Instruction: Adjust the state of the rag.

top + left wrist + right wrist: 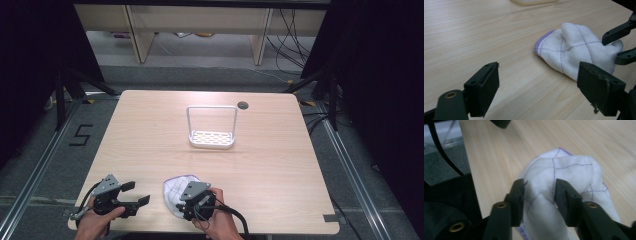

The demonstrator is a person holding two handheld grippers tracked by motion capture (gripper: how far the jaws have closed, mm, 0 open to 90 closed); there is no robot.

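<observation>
A white cloth [175, 190] with purple stitched lines and a purple hem lies crumpled near the table's front edge. My right gripper [189, 201] sits over its near side. In the right gripper view the two jaws [539, 195] press on a raised fold of the cloth [571, 172] from both sides. My left gripper [135, 193] rests to the left of the cloth, apart from it, its jaws wide with bare tabletop between them [539, 90]. The left gripper view has the cloth [574, 52] ahead and to the right, with the right gripper's fingers [616, 33] on its far end.
A white wire rack [212, 138] with a tall loop handle and a perforated base stands at the table's middle, well beyond the cloth. A round cable hole [243, 105] is near the back edge. The wooden table [270, 165] has open surface to the right.
</observation>
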